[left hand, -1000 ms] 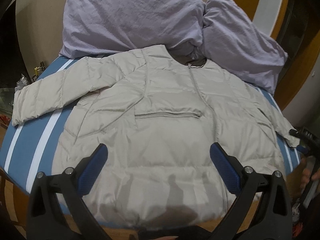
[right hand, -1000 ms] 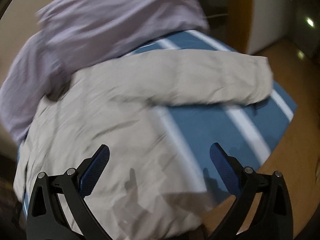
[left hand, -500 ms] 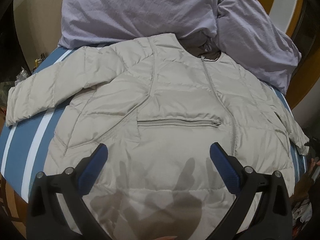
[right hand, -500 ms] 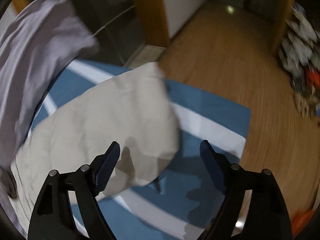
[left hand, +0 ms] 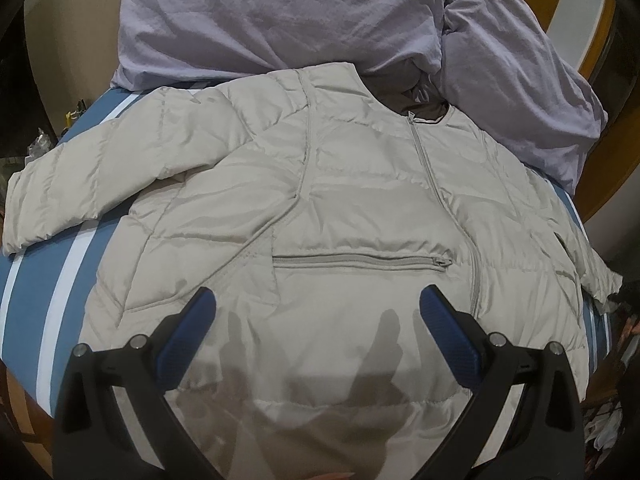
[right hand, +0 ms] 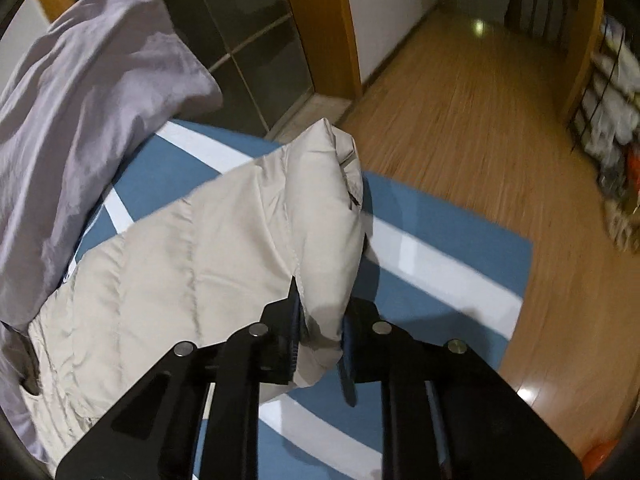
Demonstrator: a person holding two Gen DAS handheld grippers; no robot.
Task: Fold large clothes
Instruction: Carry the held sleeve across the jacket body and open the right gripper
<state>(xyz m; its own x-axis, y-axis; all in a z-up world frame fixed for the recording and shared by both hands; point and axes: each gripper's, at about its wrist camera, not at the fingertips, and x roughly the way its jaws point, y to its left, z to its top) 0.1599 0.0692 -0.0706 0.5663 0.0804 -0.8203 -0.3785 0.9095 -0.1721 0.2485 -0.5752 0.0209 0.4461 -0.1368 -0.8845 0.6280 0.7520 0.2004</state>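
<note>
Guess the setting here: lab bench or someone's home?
Most likely a home bedroom. The beige jacket lies on a blue striped bed cover beside lilac pillows, with a wood floor and a doorway beyond.

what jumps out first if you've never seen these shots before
A pale beige puffer jacket lies spread front-up across a blue cover with white stripes, its collar against rumpled lilac pillows at the far edge. The right gripper has just closed its jaws on the end of one jacket sleeve near the cover's edge, by the wooden floor. The left gripper hovers over the jacket's lower front, jaws wide open.
</note>
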